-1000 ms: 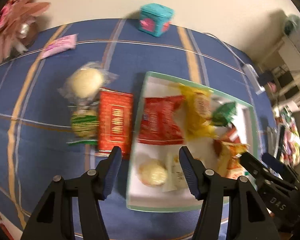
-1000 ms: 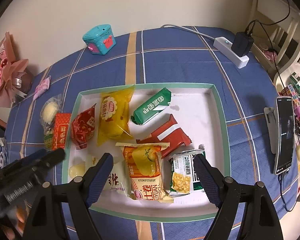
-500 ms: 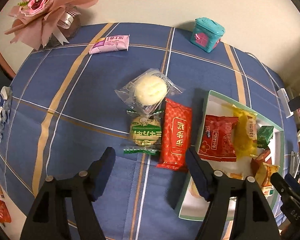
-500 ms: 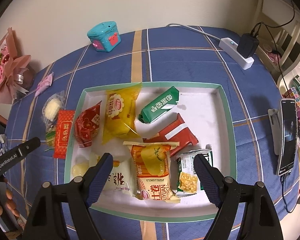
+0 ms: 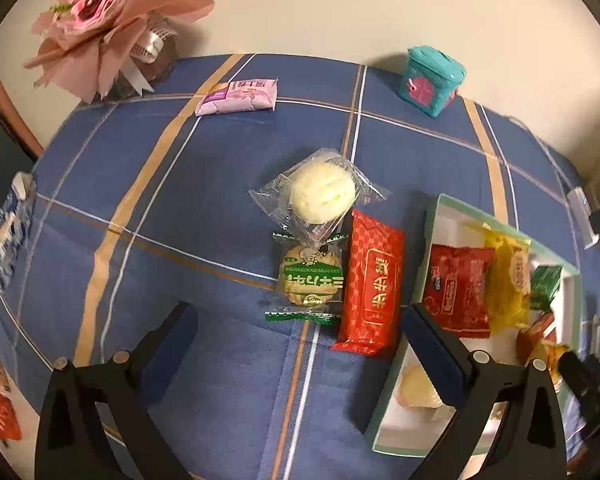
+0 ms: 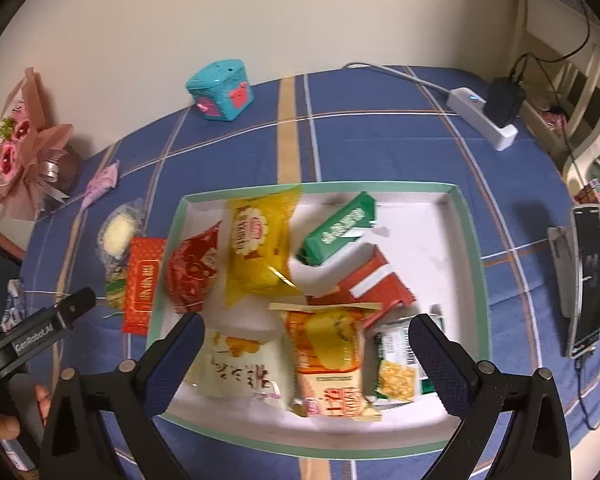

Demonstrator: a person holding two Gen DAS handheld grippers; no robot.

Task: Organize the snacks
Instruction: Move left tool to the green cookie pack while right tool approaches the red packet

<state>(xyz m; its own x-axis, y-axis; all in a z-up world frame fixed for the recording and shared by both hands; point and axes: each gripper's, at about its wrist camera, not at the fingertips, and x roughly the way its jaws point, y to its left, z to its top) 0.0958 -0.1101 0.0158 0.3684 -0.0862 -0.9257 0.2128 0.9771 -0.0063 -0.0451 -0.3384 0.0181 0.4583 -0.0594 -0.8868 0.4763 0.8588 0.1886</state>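
My left claw (image 5: pixel 300 322) is opening, nothing between its jaws. The red pack (image 5: pixel 371 286) lies at one o'clock, long axis running twelve to six, left claw nearer.

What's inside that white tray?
The tray holds about eight snack packs, among them a yellow bag, green pack and corn packet. They overlap, so anything beneath stays hidden.
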